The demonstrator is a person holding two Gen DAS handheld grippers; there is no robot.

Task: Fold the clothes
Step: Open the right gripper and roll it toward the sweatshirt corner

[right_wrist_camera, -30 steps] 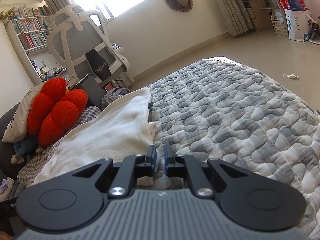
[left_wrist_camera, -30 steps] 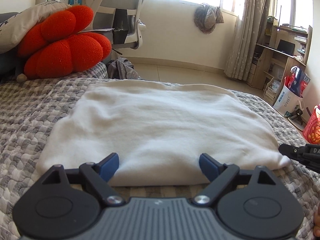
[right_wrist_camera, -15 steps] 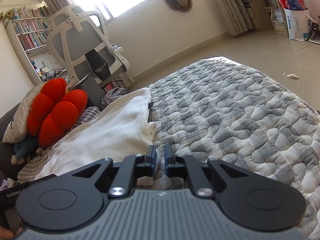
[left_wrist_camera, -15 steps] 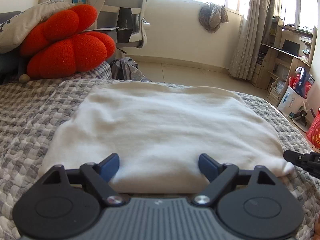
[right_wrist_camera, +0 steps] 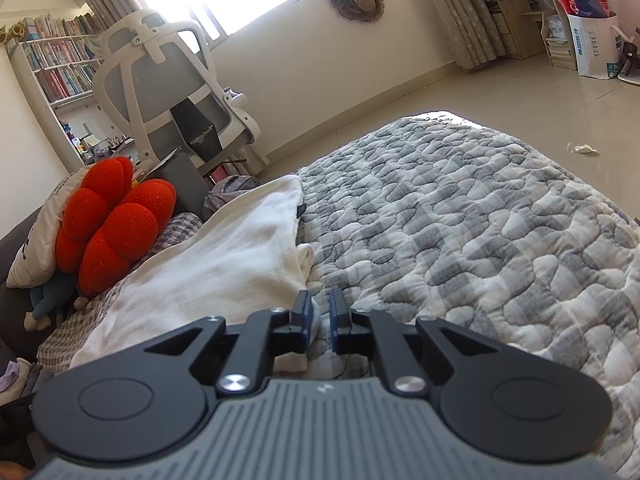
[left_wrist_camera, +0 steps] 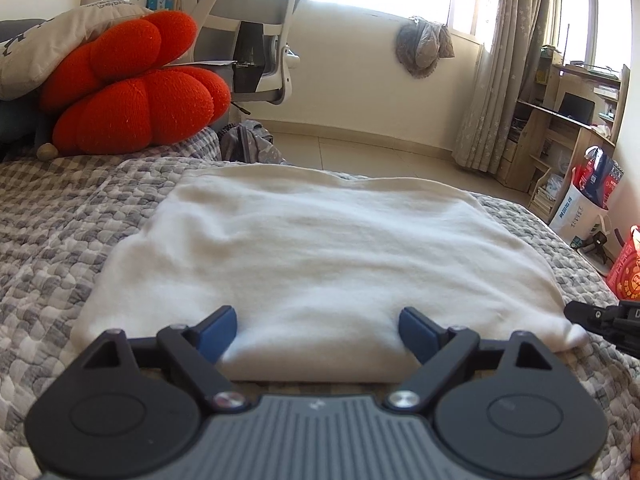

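Note:
A white garment [left_wrist_camera: 320, 248] lies folded flat on the grey quilted bed [left_wrist_camera: 60, 240]. My left gripper [left_wrist_camera: 318, 328] stands wide open at the garment's near edge, its blue pads [left_wrist_camera: 218, 330] on either side of the fold and the cloth between them. In the right wrist view the garment [right_wrist_camera: 224, 272] stretches away to the left. My right gripper [right_wrist_camera: 320, 316] is shut on its near right corner, and a bit of white cloth shows between the pads. The right gripper's tip [left_wrist_camera: 600, 316] also shows at that corner in the left wrist view.
A red flower cushion [left_wrist_camera: 136, 96] and a pillow lie at the bed's far left. Beyond the bed stand a white office chair [right_wrist_camera: 168, 92], a grey bag [left_wrist_camera: 248, 144] on the floor, shelves and shopping bags [left_wrist_camera: 588, 192]. Bare quilt [right_wrist_camera: 480, 240] spreads to the right of the garment.
The left wrist view has drifted slightly, so the cushion sits a little further right in it. Both grippers keep their jaws as they were; the right one has not moved.

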